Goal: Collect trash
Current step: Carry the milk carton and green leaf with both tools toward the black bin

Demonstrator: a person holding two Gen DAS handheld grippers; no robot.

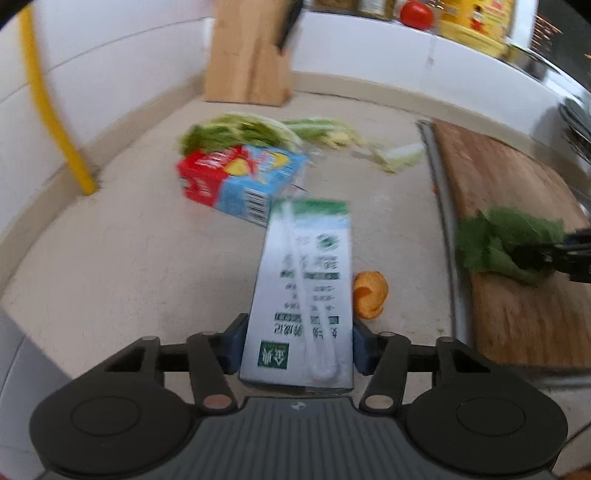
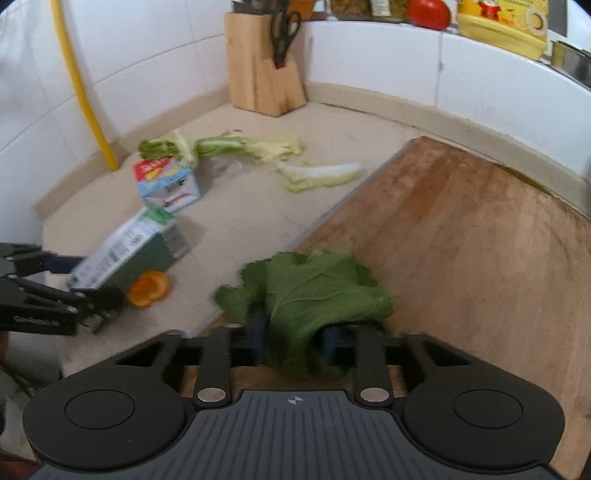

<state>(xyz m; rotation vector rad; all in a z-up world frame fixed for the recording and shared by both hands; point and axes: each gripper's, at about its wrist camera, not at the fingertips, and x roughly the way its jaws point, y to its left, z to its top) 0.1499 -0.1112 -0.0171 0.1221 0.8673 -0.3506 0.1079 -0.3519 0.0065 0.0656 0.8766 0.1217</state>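
My left gripper (image 1: 299, 343) is shut on a white and green milk carton (image 1: 306, 280), its blue pads pressed on the carton's two long sides near the bottom end. From the right wrist view the carton (image 2: 125, 254) is tilted above the counter in that gripper (image 2: 85, 282). My right gripper (image 2: 293, 339) is shut on a large green leaf (image 2: 314, 291) at the wooden cutting board's (image 2: 461, 240) near corner. An orange peel (image 2: 149, 288) lies on the counter beside the carton. A red and blue carton (image 1: 240, 177) lies farther back, by leafy vegetable scraps (image 1: 243, 133).
A pale cabbage piece (image 2: 321, 175) lies near the board's far edge. A wooden knife block (image 2: 262, 70) with scissors stands in the tiled corner. A yellow pipe (image 2: 88, 107) runs down the left wall. A tomato (image 2: 428, 13) and yellow container sit on the back ledge.
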